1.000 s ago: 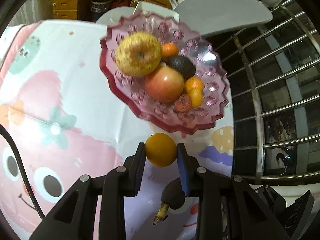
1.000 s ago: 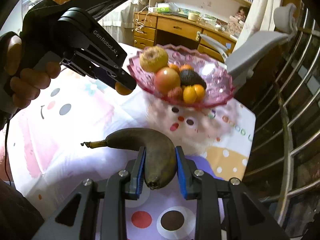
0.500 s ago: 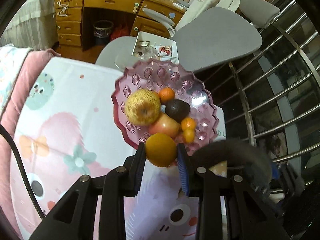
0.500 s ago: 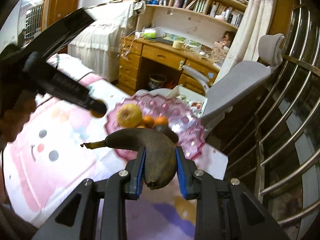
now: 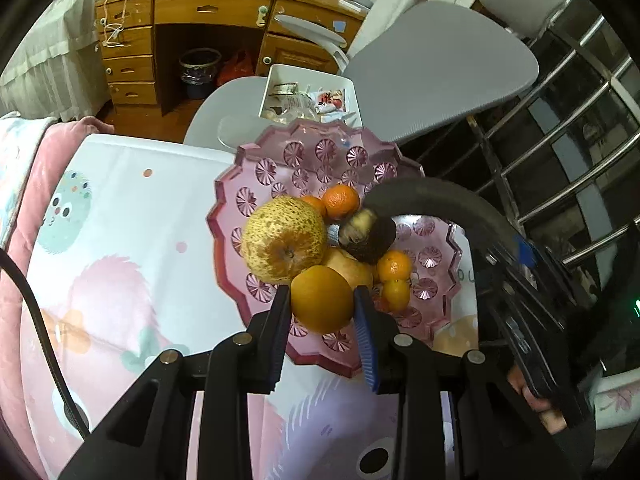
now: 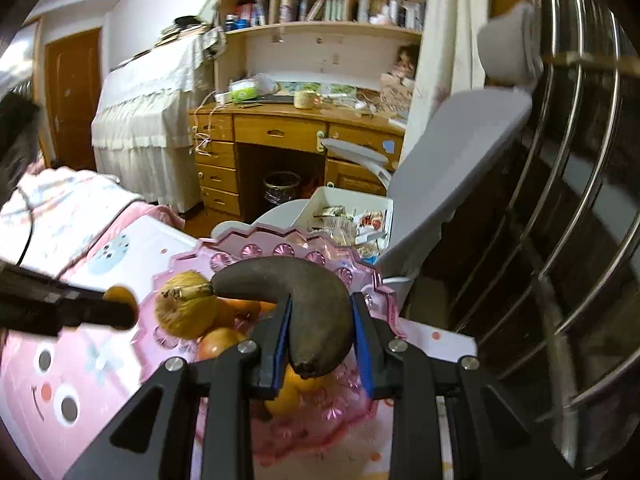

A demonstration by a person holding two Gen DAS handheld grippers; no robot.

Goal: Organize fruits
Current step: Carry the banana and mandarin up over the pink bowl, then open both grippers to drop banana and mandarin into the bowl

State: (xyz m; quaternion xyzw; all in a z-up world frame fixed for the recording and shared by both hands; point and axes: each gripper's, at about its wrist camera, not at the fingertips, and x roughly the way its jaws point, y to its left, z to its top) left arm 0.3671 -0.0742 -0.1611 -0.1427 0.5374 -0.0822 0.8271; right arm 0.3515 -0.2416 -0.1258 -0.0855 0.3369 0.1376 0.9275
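My left gripper point(image 5: 322, 304) is shut on an orange point(image 5: 322, 298) and holds it over the near rim of the pink glass fruit bowl point(image 5: 352, 160). The bowl holds a yellow speckled pear point(image 5: 284, 244), a red apple point(image 5: 352, 270), small tangerines point(image 5: 340, 200) and a dark avocado point(image 5: 372, 240). My right gripper point(image 6: 320, 336) is shut on a blackened banana point(image 6: 296, 292) and holds it above the bowl point(image 6: 256, 250). The banana point(image 5: 436, 200) arches over the bowl's right side in the left wrist view. The left gripper's tip with the orange point(image 6: 120, 298) shows at the left.
The bowl stands on a table with a pink cartoon cloth point(image 5: 120, 216). A grey office chair point(image 5: 432, 68) with a white box of clutter point(image 5: 308, 96) stands behind it. Steel railings point(image 5: 568, 128) run along the right. A wooden desk point(image 6: 280, 132) is further back.
Both grippers have risen and moved forward over the bowl. The orange now hangs above the bowl's near edge and the banana above its right side.
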